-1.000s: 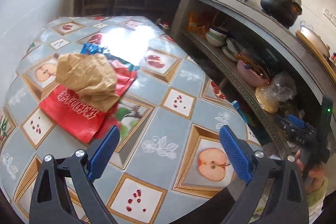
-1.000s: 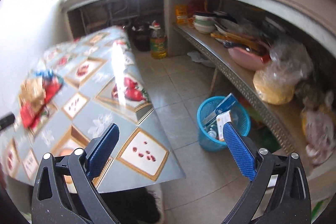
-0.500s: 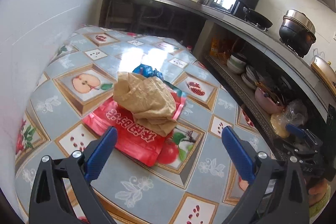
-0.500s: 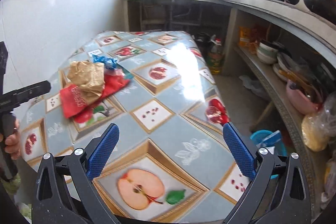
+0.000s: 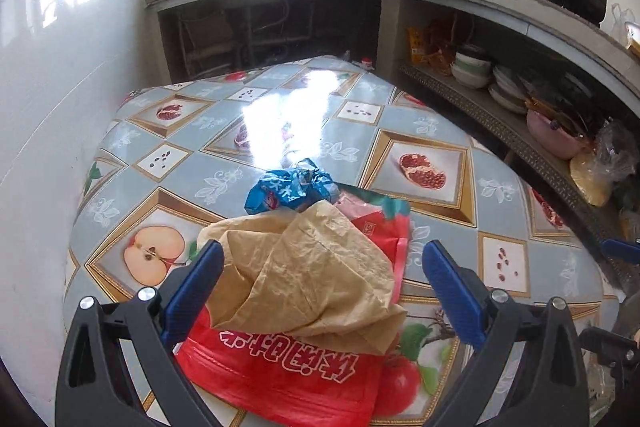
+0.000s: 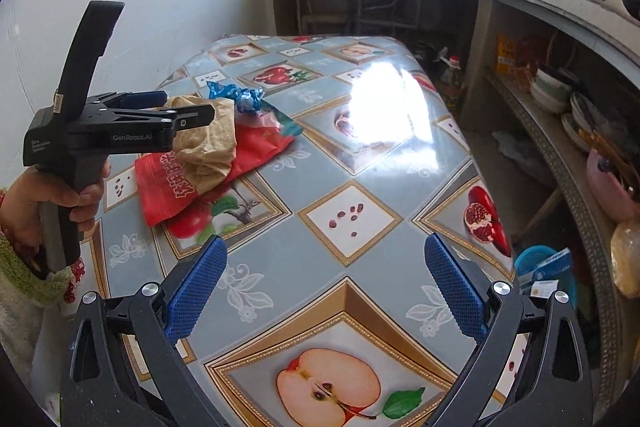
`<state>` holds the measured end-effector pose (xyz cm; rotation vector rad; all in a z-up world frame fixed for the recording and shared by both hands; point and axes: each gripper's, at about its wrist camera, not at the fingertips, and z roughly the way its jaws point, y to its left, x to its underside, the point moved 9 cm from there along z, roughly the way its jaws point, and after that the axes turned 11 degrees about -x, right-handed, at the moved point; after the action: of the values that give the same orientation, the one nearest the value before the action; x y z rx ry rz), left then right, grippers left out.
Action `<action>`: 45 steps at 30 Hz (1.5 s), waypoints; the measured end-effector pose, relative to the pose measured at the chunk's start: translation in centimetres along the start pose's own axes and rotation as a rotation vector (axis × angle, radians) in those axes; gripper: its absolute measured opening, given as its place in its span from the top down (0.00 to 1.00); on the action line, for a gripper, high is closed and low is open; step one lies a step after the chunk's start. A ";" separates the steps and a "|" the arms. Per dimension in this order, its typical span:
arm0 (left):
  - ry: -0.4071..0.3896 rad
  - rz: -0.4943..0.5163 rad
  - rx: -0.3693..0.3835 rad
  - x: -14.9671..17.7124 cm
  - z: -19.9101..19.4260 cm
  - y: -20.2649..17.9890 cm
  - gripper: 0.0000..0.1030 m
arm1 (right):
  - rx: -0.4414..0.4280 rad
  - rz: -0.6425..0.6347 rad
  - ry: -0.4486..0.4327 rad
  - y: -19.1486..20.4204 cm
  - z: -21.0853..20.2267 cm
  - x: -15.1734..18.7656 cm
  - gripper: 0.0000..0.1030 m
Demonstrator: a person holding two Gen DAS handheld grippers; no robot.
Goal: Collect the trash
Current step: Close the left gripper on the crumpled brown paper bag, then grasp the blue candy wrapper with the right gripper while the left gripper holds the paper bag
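Your left tongs (image 5: 320, 277) gape wide around the crumpled tan paper bag (image 5: 308, 275) — it lies on a flat red plastic bag (image 5: 288, 371), a crinkled blue wrapper (image 5: 288, 187) beyond. Your right tongs (image 6: 326, 285) hang wide over the fruit-patterned table (image 6: 360, 163), holding nothing.

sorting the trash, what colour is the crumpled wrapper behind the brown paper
Blue wrapper, clearest in the left wrist view.

Your left gripper (image 5: 322, 277) hangs w/ jaws wide over the brown paper (image 5: 304, 279), nothing between. Wall (image 5: 40, 147) hems the table's (image 6: 360, 227) left edge. Near and right tabletop lies bare under the right gripper (image 6: 326, 281); shelf (image 6: 560, 147) crowds the right.
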<state>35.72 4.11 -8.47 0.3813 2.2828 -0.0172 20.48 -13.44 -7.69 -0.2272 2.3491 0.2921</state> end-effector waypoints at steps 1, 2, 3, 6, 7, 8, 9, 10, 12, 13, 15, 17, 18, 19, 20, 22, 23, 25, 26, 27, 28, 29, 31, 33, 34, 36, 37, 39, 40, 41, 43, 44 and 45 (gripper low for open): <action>0.012 0.009 -0.013 0.2 0.6 0.0 0.09 | 0.001 0.012 0.006 -0.4 0.1 0.1 0.08; 0.026 0.020 -0.028 0.6 1.0 0.1 0.12 | 0.002 0.023 0.009 -0.6 0.1 0.2 0.08; 0.039 0.028 -0.035 1.0 1.3 0.1 0.18 | 0.000 0.035 0.009 -1.0 0.1 0.2 0.08; 0.087 0.035 -0.048 2.2 2.3 0.1 0.28 | -0.012 0.067 0.012 -1.6 0.3 0.3 0.08; 0.101 0.038 -0.051 2.6 2.6 0.2 0.31 | -0.016 0.075 0.014 -1.8 0.4 0.4 0.08; 0.109 0.040 -0.056 3.0 2.6 0.2 0.32 | -0.019 0.080 0.015 -1.9 0.4 0.4 0.08; 0.115 0.045 -0.065 3.3 2.8 0.3 0.34 | -0.020 0.083 0.016 -2.0 0.4 0.4 0.08; 0.116 0.051 -0.078 3.5 2.8 0.4 0.36 | -0.020 0.084 0.014 -2.1 0.4 0.4 0.08; 0.113 0.053 -0.092 3.6 2.8 0.6 0.40 | -0.019 0.086 0.010 -2.2 0.2 0.3 0.08; 0.113 0.047 -0.096 3.6 2.7 0.7 0.44 | -0.020 0.087 0.009 -2.2 0.2 0.4 0.08; 0.115 0.038 -0.101 3.6 2.6 1.0 0.50 | -0.020 0.090 0.008 -2.3 0.1 0.4 0.08; 0.112 0.034 -0.114 3.7 2.5 1.3 0.57 | -0.020 0.092 0.007 -2.5 0.1 0.4 0.08; 0.112 0.033 -0.119 3.7 2.5 1.5 0.61 | -0.019 0.093 0.007 -2.5 0.0 0.4 0.08; 0.110 0.029 -0.121 3.7 2.5 1.6 0.66 | -0.018 0.095 0.006 -2.6 -0.1 0.4 0.08; 0.107 0.023 -0.124 3.8 2.3 1.8 0.69 | -0.017 0.095 0.005 -2.7 -0.2 0.4 0.08; 0.104 0.008 -0.124 3.7 2.0 2.2 0.78 | -0.017 0.097 -0.001 -2.7 -0.5 0.2 0.08; 0.100 -0.003 -0.119 3.7 1.8 2.4 0.80 | -0.019 0.098 -0.004 -2.8 -0.6 0.1 0.08; 0.085 -0.023 -0.123 3.4 1.0 2.9 0.85 | -0.020 0.099 -0.009 -2.8 -0.9 -0.1 0.08; 0.075 -0.028 -0.129 3.2 0.7 3.1 0.85 | -0.020 0.098 -0.013 -2.8 -1.0 -0.3 0.08; 0.063 -0.032 -0.134 3.0 0.2 3.3 0.86 | -0.021 0.097 -0.017 -2.8 -1.1 -0.4 0.08; 0.053 -0.039 -0.135 2.9 -0.3 3.5 0.87 | -0.024 0.096 -0.020 -2.7 -1.3 -0.6 0.08; 0.045 -0.046 -0.134 2.8 -0.8 3.7 0.87 | -0.028 0.093 -0.022 -2.6 -1.4 -0.8 0.08; 0.032 -0.062 -0.129 2.7 -1.7 4.0 0.88 | -0.035 0.083 -0.029 -2.3 -1.5 -1.4 0.08; 0.027 -0.076 -0.120 3.0 -2.6 4.0 0.88 | -0.045 0.066 -0.037 -1.9 -1.7 -2.3 0.08; 0.025 -0.079 -0.115 3.2 -3.0 4.0 0.88 | -0.054 0.056 -0.042 -1.6 -1.8 -2.9 0.09; 0.020 -0.083 -0.109 3.7 -3.9 3.8 0.88 | -0.077 0.041 -0.053 -1.1 -1.9 -4.1 0.09; 0.019 -0.084 -0.107 4.0 -4.2 3.6 0.88 | -0.096 0.035 -0.059 -0.8 -1.8 -4.9 0.09; 0.022 -0.088 -0.096 4.8 -4.6 3.2 0.88 | -0.131 0.036 -0.061 -0.3 -1.5 -6.1 0.11; 0.025 -0.088 -0.093 5.2 -4.7 3.0 0.88 | -0.158 0.041 -0.057 0.1 -1.2 -6.8 0.11; 0.029 -0.087 -0.091 5.7 -4.7 2.7 0.88 | -0.183 0.051 -0.051 0.3 -0.8 -7.4 0.13; 0.039 -0.091 -0.081 6.5 -4.6 2.2 0.88 | -0.242 0.078 -0.032 1.0 0.3 -8.5 0.14; 0.045 -0.098 -0.075 6.9 -4.6 2.1 0.88 | -0.270 0.093 -0.020 1.3 0.8 -9.0 0.16; 0.051 -0.105 -0.069 7.3 -4.6 1.9 0.88 | -0.295 0.111 -0.006 1.5 1.5 -9.5 0.17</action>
<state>28.34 8.51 -10.50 0.2276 2.3448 0.0182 27.81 -10.84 -1.86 -0.2361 2.3098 0.6936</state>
